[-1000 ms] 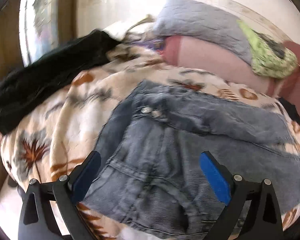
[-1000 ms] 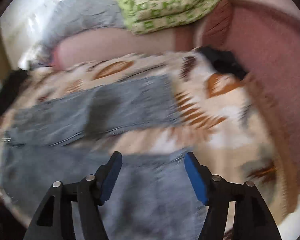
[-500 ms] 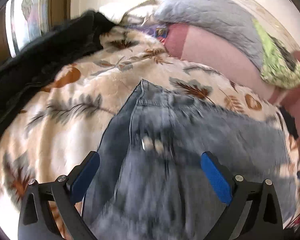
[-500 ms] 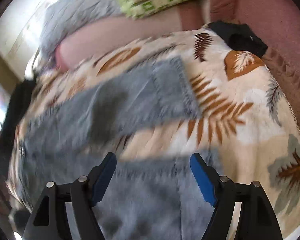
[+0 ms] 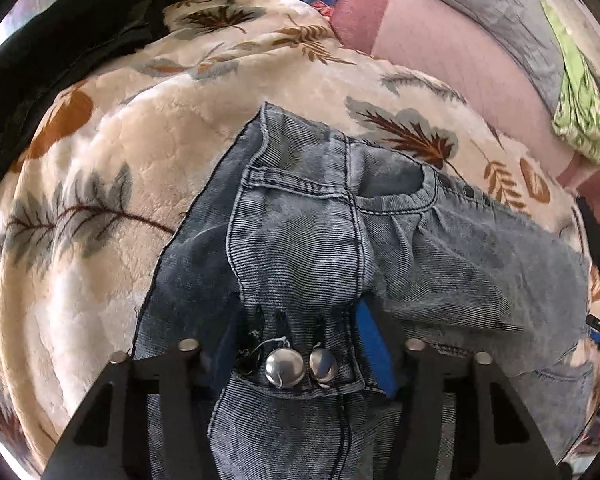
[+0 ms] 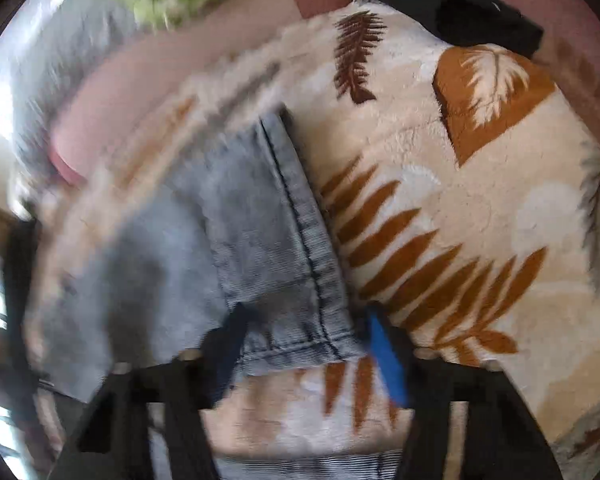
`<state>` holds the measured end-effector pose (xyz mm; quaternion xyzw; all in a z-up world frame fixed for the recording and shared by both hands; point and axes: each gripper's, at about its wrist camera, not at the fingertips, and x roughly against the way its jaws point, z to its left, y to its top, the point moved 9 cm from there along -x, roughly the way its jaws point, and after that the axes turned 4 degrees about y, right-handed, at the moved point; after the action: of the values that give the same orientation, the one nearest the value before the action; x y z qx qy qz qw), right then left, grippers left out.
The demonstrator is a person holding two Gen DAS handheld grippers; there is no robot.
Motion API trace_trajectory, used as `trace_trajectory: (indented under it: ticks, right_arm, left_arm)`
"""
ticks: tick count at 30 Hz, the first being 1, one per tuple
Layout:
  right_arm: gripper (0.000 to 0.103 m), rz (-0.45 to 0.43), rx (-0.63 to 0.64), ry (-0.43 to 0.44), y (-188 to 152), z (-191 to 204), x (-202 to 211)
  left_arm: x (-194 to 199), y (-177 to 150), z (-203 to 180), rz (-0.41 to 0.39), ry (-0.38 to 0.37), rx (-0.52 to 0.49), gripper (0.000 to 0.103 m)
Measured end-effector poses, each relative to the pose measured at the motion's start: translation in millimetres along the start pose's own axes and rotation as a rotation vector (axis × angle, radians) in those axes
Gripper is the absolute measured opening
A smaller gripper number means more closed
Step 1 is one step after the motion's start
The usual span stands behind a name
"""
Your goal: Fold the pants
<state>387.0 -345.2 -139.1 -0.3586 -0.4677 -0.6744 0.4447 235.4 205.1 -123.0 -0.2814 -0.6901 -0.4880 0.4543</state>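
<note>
Grey-blue denim pants (image 5: 340, 240) lie on a cream leaf-print blanket (image 5: 100, 184). In the left wrist view my left gripper (image 5: 300, 340) straddles the waistband beside two metal buttons (image 5: 296, 366); denim bunches between its blue pads, the jaws still fairly wide. In the right wrist view my right gripper (image 6: 304, 356) straddles the hemmed end of a pant leg (image 6: 268, 240); the hem corner lies between the pads with a gap on either side. The image is motion-blurred on the left.
A black garment (image 5: 60, 40) lies at the blanket's far left. A pink sofa back (image 5: 440, 48) carries a grey cushion (image 5: 500, 4) and a green patterned cloth (image 5: 584, 112). Another black item (image 6: 460, 12) sits at the blanket's far right corner.
Both grippers have moved down and forward onto the pants: the left onto the buttoned waistband, the right onto a leg hem. Their jaws have narrowed somewhat.
</note>
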Motion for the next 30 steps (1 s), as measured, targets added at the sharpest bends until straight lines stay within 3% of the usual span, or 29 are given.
trace_trajectory:
  ticks: [2, 3, 9, 10, 11, 12, 13, 15, 16, 17, 19, 21, 25, 30]
  right_arm:
    - [0.023, 0.018, 0.034, -0.061, 2.1, 2.3, 3.8]
    - [0.022, 0.024, 0.05, -0.064, 2.8, 5.3, 8.3]
    - [0.022, -0.097, 0.242, -0.232, -1.4, 23.8, 60.1]
    - [0.024, -0.092, 0.252, -0.253, -8.1, 21.2, 56.2]
    - [0.031, -0.026, 0.25, -0.269, -18.1, 10.2, 37.6]
    - [0.037, 0.057, 0.249, -0.27, -29.6, 1.9, 18.7]
    - [0.04, 0.063, 0.245, -0.252, -32.7, -2.6, 12.7]
    - [0.056, 0.011, 0.17, -0.199, -23.3, -5.2, 31.9]
    - [0.063, -0.027, 0.137, -0.118, -15.3, -0.6, 46.2]
    - [0.066, -0.054, 0.132, -0.104, -8.2, 0.6, 55.7]
    - [0.07, -0.096, 0.137, -0.098, 7.3, 4.0, 68.7]
    - [0.07, -0.109, 0.123, -0.039, 25.0, 12.5, 69.8]
    - [0.07, -0.101, 0.08, 0.043, 56.5, 31.3, 45.5]
    - [0.07, -0.069, 0.056, 0.033, 78.1, 42.7, -1.6]
  left_arm:
    - [-1.4, 3.7, -4.1, 0.016, 0.008, -0.03, 0.035]
    - [-0.4, 4.3, -9.6, 0.028, 0.01, -0.052, 0.029]
    - [19.2, 16.4, -16.3, -0.048, 0.143, -0.155, 0.029]
    - [17.2, 15.3, -14.2, -0.043, 0.153, -0.156, 0.03]
    - [7.1, 10.9, -11.2, -0.009, 0.177, -0.162, 0.033]
    - [-5.4, 9.1, -6.5, 0.04, 0.2, -0.172, 0.044]
    - [-7.5, 9.4, -3.6, 0.044, 0.21, -0.172, 0.054]
    - [2.4, 14.0, 4.6, 0.036, 0.205, -0.131, 0.062]
    - [10.3, 16.9, 7.3, 0.026, 0.173, -0.11, 0.062]
    - [15.7, 19.6, 8.6, 0.013, 0.151, -0.101, 0.062]
    - [30.8, 31.6, 11.4, -0.041, 0.095, -0.077, 0.062]
    - [37.6, 45.4, 14.1, -0.09, 0.077, -0.06, 0.063]
    - [24.1, 69.7, 17.3, -0.076, 0.057, 0.001, 0.063]
    - [3.0, 100.3, -0.6, -0.082, 0.035, 0.009, 0.063]
